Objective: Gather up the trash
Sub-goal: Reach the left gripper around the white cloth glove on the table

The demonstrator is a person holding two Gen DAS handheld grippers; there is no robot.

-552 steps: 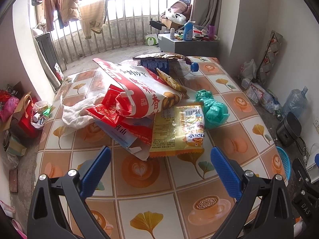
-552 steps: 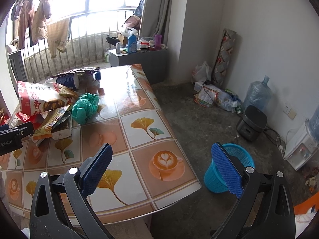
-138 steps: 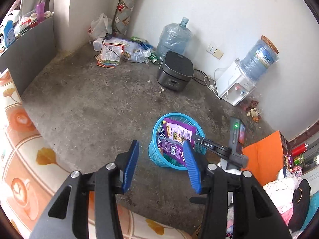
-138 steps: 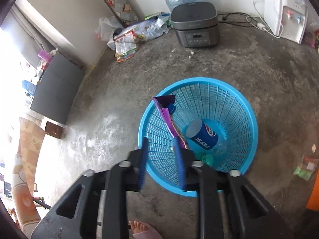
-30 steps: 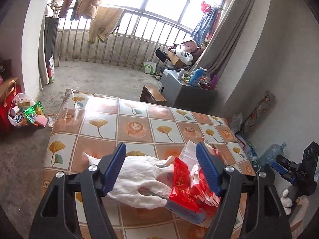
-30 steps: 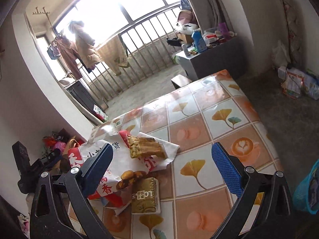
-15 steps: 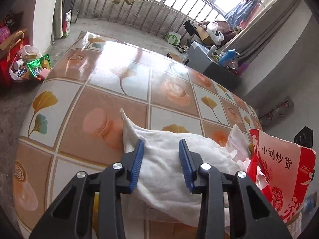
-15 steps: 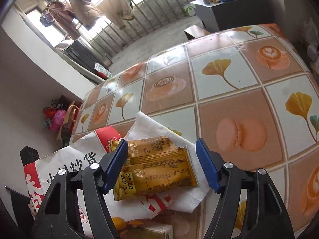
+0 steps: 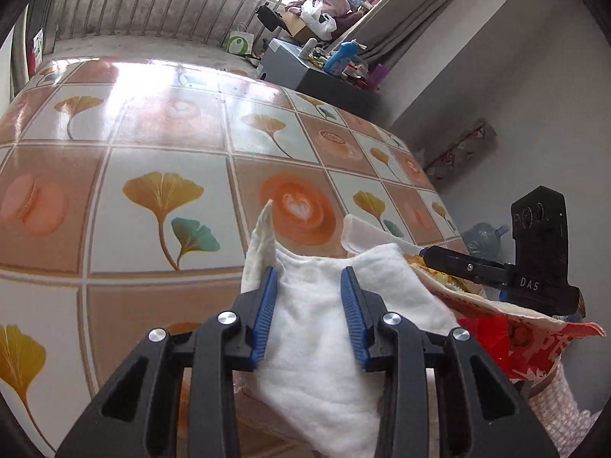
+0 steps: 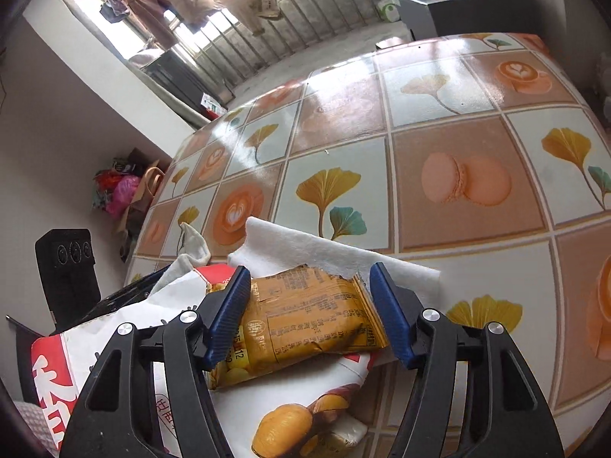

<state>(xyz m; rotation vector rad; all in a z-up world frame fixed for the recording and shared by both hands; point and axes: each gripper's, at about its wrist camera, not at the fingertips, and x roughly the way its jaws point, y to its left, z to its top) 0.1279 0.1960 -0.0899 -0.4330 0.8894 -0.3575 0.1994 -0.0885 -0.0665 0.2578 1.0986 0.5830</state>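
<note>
The yellow snack wrapper lies on the red-and-white snack bag (light, crinkly, slippery) and is straddled, ungripped, by the closing right gripper. Beside the bag, the soft white cloth is pinched by the left gripper.

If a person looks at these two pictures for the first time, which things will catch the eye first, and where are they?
In the left wrist view, the left gripper straddles a white cloth at the near edge of the table, its jaws having just been closing. In the right wrist view, the right gripper brackets a yellow snack wrapper lying on a big red and white bag. Behind both spreads the glossy tabletop with leaf and coffee pictures.
</note>
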